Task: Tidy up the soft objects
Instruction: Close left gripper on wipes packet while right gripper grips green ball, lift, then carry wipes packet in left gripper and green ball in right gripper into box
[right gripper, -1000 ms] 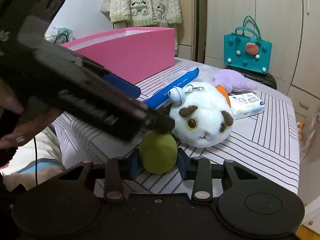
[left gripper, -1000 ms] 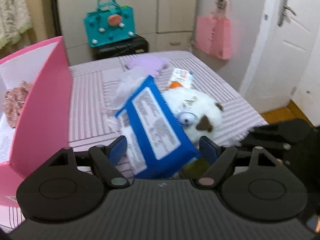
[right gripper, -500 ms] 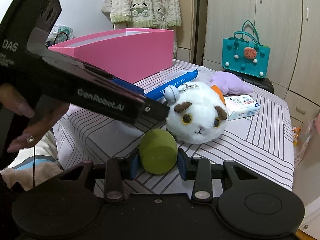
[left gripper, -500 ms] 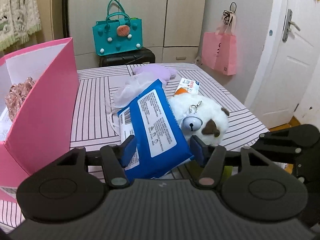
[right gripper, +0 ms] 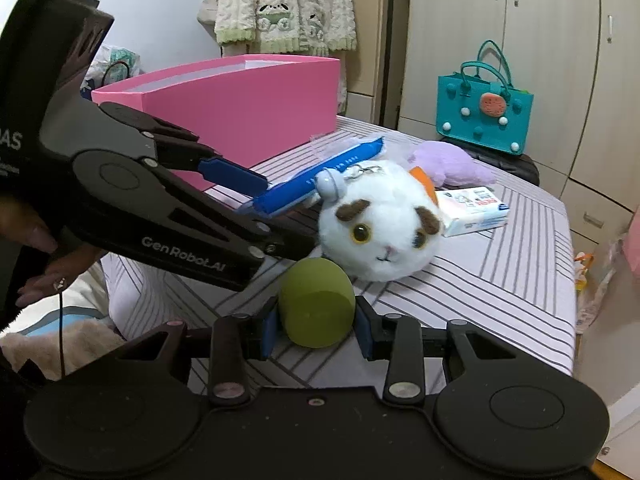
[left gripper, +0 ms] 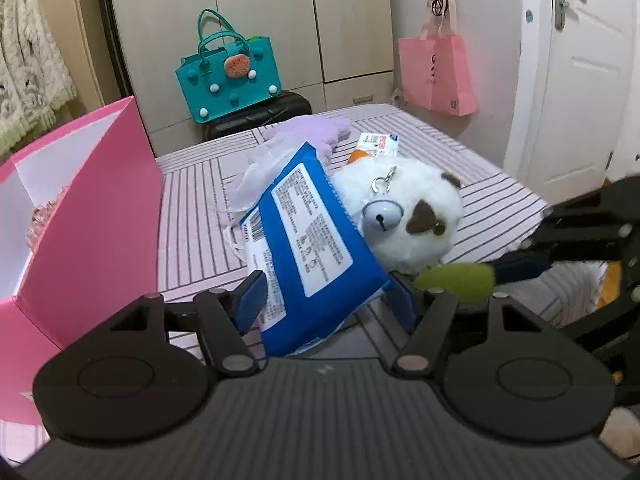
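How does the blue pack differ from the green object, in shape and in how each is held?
The blue pack is flat, printed and tilted up off the table; the green object is a plain, rounded cylinder. The blue pack sits between the fingers of the left gripper, whose jaws have just been opening and closing; the green object is clamped in the narrow right gripper. Both are by the white plush.

Beige wardrobe (left gripper: 260,20), white door (left gripper: 580,72), striped table (right gripper: 500,280).
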{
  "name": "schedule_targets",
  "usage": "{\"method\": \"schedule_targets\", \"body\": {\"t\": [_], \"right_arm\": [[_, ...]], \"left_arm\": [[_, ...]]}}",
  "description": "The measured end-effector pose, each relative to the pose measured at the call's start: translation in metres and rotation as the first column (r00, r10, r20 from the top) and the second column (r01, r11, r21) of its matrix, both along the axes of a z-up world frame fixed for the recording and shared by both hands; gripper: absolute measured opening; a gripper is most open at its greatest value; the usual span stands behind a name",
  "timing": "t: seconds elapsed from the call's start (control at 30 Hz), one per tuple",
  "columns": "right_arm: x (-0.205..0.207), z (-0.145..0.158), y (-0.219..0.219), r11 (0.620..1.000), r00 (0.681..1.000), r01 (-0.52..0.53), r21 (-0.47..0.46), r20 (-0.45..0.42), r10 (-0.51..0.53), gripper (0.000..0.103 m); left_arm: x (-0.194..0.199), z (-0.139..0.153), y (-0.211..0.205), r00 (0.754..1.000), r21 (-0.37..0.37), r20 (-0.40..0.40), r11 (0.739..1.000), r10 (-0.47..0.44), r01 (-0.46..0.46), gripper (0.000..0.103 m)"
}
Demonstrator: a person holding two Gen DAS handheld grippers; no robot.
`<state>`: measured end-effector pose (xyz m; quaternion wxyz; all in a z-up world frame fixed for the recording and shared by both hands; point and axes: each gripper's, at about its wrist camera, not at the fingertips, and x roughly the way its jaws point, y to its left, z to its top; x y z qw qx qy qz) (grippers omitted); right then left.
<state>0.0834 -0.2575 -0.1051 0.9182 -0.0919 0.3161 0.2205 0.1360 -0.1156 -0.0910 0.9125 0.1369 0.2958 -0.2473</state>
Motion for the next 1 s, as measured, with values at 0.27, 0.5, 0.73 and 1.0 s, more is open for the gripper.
{"method": "schedule_targets", "body": {"t": [0.27, 0.5, 0.73, 1.0], "right_arm": [[-0.004, 0.003, -0.016, 0.998, 0.998, 0.054, -0.024, -0.006, -0.055, 0.043], [-0.001, 0.001, -0.024, 0.997, 0.997, 0.080, -0.001, -0.015, -0.080, 0.043], [-0.002, 0.000, -0.022, 0.998, 0.998, 0.068, 0.003, -0.016, -0.068, 0.043], [0.001, 0.003, -0.021, 0.998, 0.998, 0.062, 0.009, -0.028, -0.062, 0.043]], "left_arm": [[0.000, 0.000, -0.009, 1.000, 0.051, -0.001, 0.999, 0.021, -0.021, 0.070], [0.008, -0.005, -0.019, 0.996, 0.089, 0.036, 0.993, 0.076, -0.079, 0.058], [0.013, 0.004, 0.001, 0.990, 0.045, 0.002, 0.989, 0.141, -0.141, 0.015], [0.007, 0.020, 0.028, 0.986, -0.050, -0.038, 0.985, 0.164, -0.166, 0.013]]}}
